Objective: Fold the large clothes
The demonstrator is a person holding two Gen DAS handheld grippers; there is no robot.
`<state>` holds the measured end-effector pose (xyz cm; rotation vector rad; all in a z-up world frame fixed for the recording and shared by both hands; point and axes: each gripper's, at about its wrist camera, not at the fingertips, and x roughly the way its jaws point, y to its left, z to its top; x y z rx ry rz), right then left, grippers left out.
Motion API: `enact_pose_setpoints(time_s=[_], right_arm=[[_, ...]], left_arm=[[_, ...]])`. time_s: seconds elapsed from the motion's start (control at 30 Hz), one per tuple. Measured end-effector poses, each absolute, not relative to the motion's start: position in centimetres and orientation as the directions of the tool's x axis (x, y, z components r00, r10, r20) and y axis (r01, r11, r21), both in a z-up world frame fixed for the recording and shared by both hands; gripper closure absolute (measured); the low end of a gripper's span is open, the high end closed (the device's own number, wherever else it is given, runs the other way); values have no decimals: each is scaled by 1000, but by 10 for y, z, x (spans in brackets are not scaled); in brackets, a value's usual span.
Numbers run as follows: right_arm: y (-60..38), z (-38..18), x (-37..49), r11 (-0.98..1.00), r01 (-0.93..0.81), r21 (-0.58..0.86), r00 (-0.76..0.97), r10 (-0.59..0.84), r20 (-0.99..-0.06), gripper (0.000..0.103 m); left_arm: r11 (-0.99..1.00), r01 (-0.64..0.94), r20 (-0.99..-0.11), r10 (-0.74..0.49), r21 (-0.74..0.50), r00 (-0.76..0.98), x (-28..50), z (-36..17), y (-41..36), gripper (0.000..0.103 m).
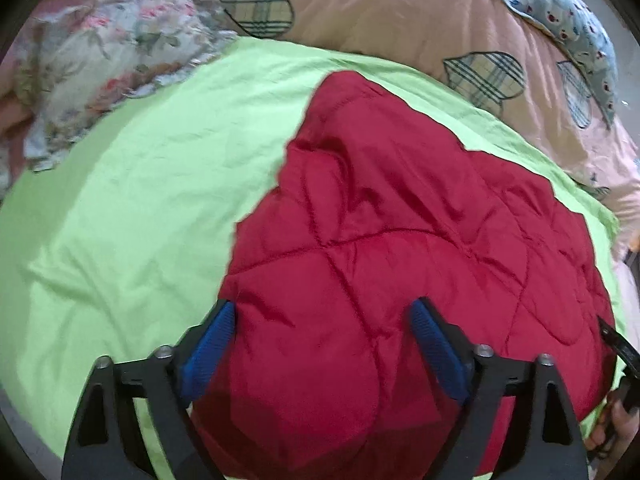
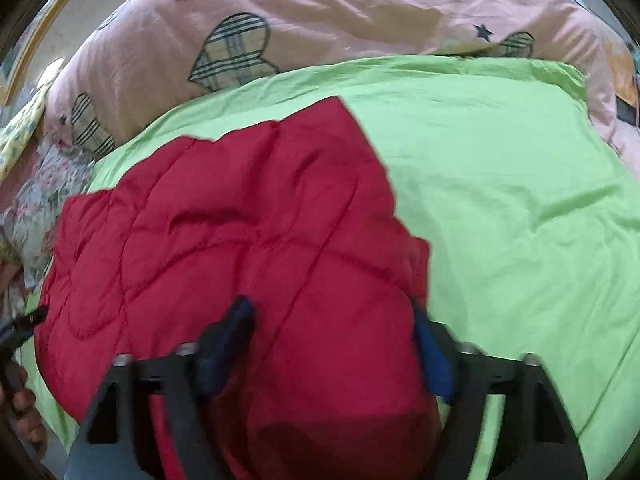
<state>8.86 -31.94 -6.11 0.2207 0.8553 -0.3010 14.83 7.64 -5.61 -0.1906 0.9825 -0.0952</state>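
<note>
step: grab near edge of red jacket [image 1: 400, 240] on green sheet [image 1: 140, 200] | my left hand-held gripper [image 1: 324, 320] wide, right hand-held gripper [image 2: 332, 324] narrower, both holding nothing | tip: pinch both sides evenly

bright, even light; strong fisheye bending at edges; right view blurred, perhaps by motion.
</note>
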Motion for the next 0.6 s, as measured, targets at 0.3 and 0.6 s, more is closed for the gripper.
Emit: enact_pose_setpoints(time_s=[0.3,0.6], right_arm=[[-297,-44,88,948,301,104,661,-128,-739,82],[-297,-75,103,937,347,35,620,-201,-759,81]], left_arm=[[972,129,-810,-234,-195,538,170,-45,71,60],[992,120,-821,-105,-44,561,178,-69,52,49]])
